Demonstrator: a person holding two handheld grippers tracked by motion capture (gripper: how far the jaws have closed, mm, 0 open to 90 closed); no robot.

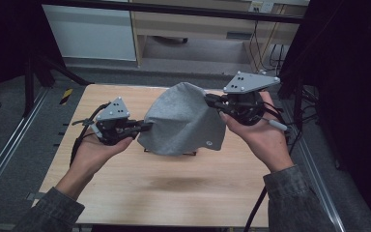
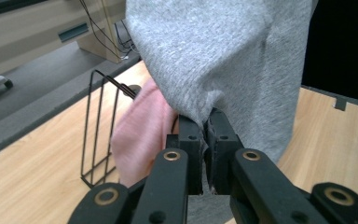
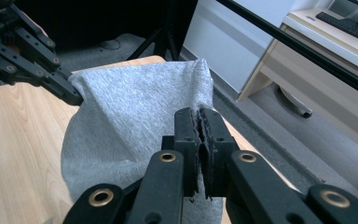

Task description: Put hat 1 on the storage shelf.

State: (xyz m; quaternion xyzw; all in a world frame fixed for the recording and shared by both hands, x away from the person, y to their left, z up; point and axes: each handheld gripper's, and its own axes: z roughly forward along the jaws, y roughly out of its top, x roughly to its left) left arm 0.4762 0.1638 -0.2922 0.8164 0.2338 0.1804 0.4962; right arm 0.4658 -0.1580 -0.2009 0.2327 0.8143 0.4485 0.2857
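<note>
The grey cloth (image 1: pixel 183 118) is held up over the table (image 1: pixel 125 188), pinched tight at opposite edges by the left gripper (image 1: pixel 147 127) and right gripper (image 1: pixel 208 100), probably so it can be spread before being hung on the wire rack (image 2: pixel 100 126) beside the pink cloth (image 2: pixel 142 135).

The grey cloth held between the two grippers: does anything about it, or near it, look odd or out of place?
Nothing looks damaged. The grey cloth hangs unevenly: the right gripper pinches it higher than the left gripper. A pink cloth shows behind it, by a wire rack.
</note>
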